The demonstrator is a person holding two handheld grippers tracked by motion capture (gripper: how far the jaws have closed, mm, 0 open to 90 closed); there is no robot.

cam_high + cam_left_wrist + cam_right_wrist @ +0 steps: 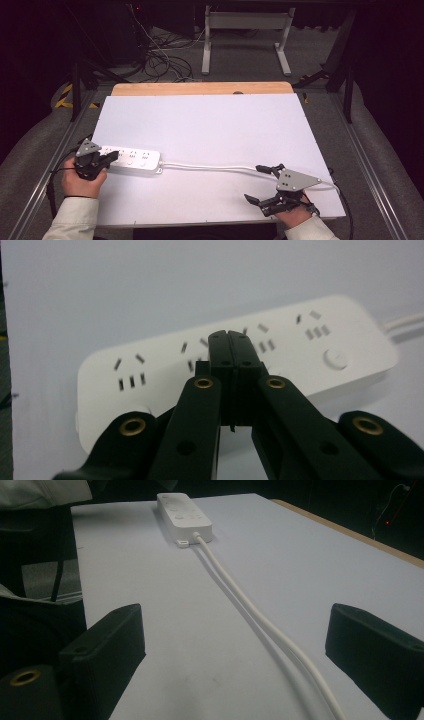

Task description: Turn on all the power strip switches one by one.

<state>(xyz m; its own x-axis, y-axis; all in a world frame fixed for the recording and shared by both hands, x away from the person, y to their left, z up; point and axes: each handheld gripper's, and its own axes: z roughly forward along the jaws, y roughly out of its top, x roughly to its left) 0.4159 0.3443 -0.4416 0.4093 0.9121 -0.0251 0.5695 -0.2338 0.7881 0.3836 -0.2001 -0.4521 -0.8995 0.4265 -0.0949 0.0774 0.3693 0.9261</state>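
White table (210,125) — strip (132,159) at its left edge, left gripper (111,158) closed over it; right gripper (255,184) open astride the cord (210,167).

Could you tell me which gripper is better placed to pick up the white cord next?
Probably the right gripper: its jaws stand open with the white cord running between them. The left gripper is shut over the power strip.

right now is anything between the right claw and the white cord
Nothing visible. The right claw is open over bare table, and the cord runs between its jaws from the power strip.
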